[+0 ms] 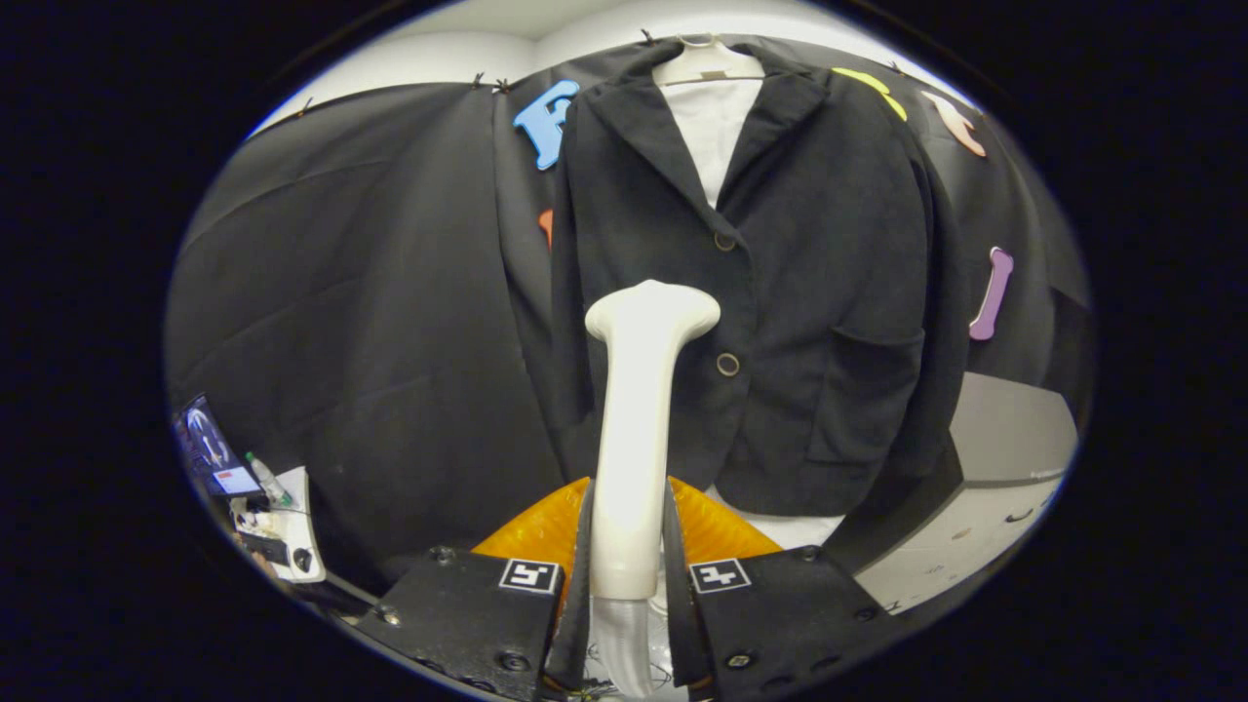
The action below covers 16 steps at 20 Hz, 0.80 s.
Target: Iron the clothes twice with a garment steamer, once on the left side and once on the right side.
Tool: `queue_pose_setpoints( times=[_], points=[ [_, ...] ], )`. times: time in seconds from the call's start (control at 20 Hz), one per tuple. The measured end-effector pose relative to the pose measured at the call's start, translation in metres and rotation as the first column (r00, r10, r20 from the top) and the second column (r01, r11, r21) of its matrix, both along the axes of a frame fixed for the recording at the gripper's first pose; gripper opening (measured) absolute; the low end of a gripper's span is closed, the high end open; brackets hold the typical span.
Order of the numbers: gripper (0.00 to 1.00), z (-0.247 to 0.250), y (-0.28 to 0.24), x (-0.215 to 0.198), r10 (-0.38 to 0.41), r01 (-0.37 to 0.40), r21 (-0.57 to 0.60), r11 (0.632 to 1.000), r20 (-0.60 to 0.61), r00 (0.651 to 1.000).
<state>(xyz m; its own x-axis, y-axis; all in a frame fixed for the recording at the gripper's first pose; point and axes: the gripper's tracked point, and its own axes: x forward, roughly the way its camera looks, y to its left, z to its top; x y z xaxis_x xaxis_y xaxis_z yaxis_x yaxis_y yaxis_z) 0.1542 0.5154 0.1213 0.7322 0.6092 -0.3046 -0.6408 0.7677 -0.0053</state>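
The gripper [629, 546] is clamping the steamer [639, 409] by its handle — both fingers pressing on it — with the steamer's head sitting near the left half of the hanging jacket [780, 292], beside its lower button [727, 365].

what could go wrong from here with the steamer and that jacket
1. The gripper is shut on the steamer, jaws pressing low on its handle; the tall head could tip or twist in the grip.
2. The steamer head sits near the jacket front by its buttons; it could catch on one during a stroke.
3. The jacket hangs loose on a hanger; pushing may swing it rather than smooth it.
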Motion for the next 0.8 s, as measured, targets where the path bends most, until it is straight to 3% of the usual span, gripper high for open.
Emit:
queue_pose_setpoints(
  times=[0.45,0.8],
  points=[
    [0.36,-0.046,-0.019,-0.011,-0.021,0.018,-0.032,0.999,-0.081,0.996],
    [0.36,-0.036,-0.064,-0.020,-0.030,0.031,0.013,0.999,-0.083,0.996]
  ],
)
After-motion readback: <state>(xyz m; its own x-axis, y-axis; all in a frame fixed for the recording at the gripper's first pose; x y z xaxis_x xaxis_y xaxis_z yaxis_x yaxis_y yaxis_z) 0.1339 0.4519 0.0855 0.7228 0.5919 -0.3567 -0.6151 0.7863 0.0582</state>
